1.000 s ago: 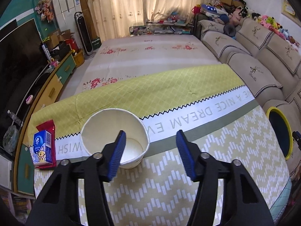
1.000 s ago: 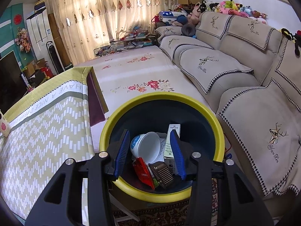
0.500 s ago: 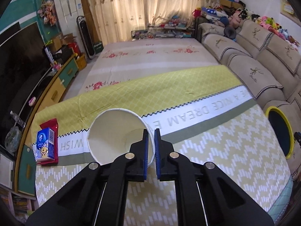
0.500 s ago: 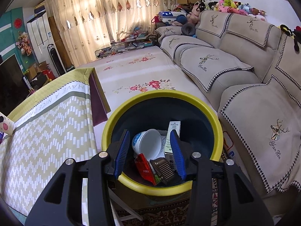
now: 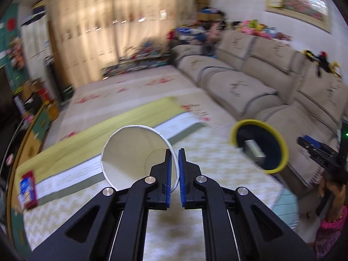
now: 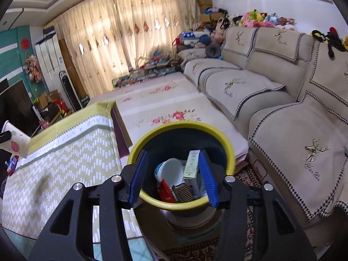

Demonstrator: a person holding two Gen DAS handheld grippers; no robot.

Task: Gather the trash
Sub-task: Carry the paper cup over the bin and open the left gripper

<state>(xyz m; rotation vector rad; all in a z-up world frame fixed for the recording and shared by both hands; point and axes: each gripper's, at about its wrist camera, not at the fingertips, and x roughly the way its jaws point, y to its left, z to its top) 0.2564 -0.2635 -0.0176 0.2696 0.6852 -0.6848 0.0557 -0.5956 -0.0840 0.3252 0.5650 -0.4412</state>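
My left gripper (image 5: 174, 174) is shut on the rim of a white paper cup (image 5: 134, 152) and holds it in the air above the table, its mouth facing the camera. The cup also shows at the left edge of the right wrist view (image 6: 15, 141). The yellow-rimmed dark trash bin (image 5: 258, 145) stands to the right, beside the sofa. My right gripper (image 6: 174, 176) is open and empty, just above the bin (image 6: 182, 204), which holds a white cup, a carton, a red wrapper and other trash.
A blue carton on a red packet (image 5: 27, 189) lies at the table's left end. The table (image 5: 195, 217) has a yellow-green patterned cloth. A beige sofa (image 6: 282, 113) runs along the right. A floral mat (image 6: 165, 108) covers the floor beyond.
My left gripper closed on the cup's rim, lifted it off the table and swung right toward the bin. My right gripper stayed open over the bin.
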